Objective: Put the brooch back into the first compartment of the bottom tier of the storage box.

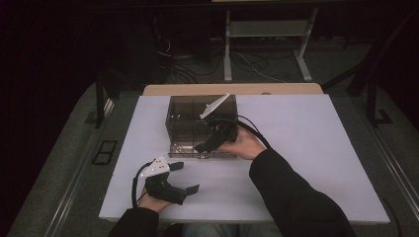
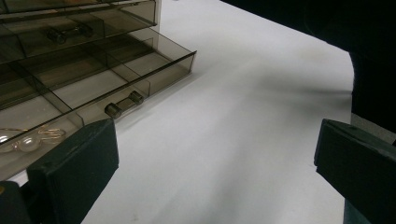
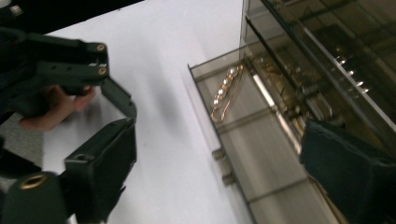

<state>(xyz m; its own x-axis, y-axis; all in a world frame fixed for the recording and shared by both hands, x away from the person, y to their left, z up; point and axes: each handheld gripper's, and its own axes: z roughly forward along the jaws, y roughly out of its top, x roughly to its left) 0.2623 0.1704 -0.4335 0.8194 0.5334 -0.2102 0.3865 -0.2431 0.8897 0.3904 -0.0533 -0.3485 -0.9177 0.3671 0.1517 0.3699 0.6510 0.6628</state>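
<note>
Left gripper (image 1: 185, 177) on bare table (image 1: 316, 163); drawer (image 1: 197, 149) open.

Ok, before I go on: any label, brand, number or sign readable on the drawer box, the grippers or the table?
None: no print or label shows on the smoked plastic drawer box, its pulled-out bottom drawer, or the pearl and gold-chain jewellery in it.
None on the left gripper, the right gripper, or the white table.
</note>
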